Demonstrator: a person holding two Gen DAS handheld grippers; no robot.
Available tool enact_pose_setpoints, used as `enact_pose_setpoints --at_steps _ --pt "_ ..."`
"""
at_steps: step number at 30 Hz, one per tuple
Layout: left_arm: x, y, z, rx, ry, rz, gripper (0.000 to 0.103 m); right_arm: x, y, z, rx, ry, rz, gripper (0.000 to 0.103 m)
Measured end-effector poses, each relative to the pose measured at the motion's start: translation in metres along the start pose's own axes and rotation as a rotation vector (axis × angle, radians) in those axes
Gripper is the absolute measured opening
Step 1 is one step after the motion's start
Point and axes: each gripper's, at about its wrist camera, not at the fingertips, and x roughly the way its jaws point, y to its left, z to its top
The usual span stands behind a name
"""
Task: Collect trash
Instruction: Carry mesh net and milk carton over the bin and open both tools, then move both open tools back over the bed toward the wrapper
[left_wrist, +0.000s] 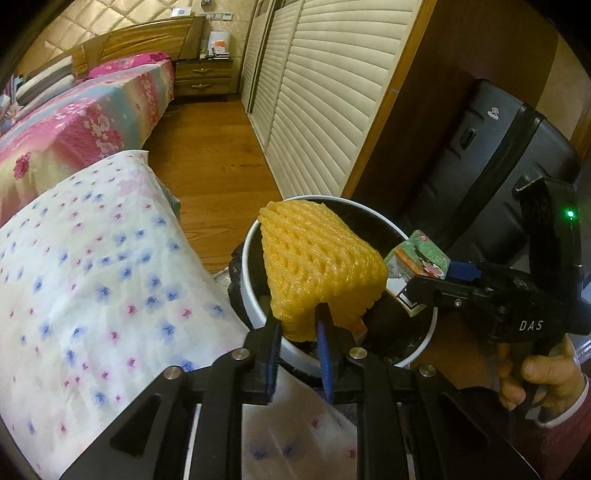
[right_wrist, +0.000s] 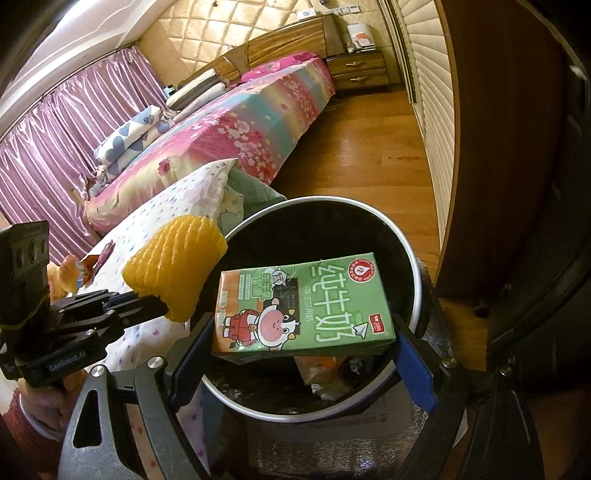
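1. The left gripper (left_wrist: 299, 325) is pinching the lower edge of the yellow net (left_wrist: 317, 258) in narrow jaws, holding it over the near rim of the bin (left_wrist: 255, 236).
2. The right gripper (right_wrist: 306, 332) is clamping the carton (right_wrist: 303, 299) across its length in wide jaws, above the bin's mouth.
3. The net is hanging partly over the rim; if let go here, it could be catching on the rim and tipping out onto the quilt (left_wrist: 92, 277).
4. The carton is lying flat and crosswise; dropped so, it could be striking the rim or the net.
5. The two grippers are working close together over one opening and could be bumping each other.
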Motion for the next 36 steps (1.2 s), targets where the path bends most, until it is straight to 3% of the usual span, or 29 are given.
enact_pose_setpoints --at_steps 9,21,25,36 --pt "-0.008 0.001 -0.006 0.009 -0.015 0.007 0.044 0.001 -0.003 -0.001 0.02 0.007 0.013 0.091" --pt "-0.052 0.031 -0.046 -0.07 -0.058 0.037 0.05 -0.011 0.024 -0.007 0.006 -0.032 0.024 0.091" --pt "-0.076 0.053 -0.069 -0.141 -0.077 0.047 0.052 -0.011 0.05 -0.01 -0.024 -0.038 0.047 0.091" --pt "-0.147 0.105 -0.123 -0.267 -0.125 0.181 0.053 0.014 0.137 -0.017 -0.119 -0.003 0.16 0.091"
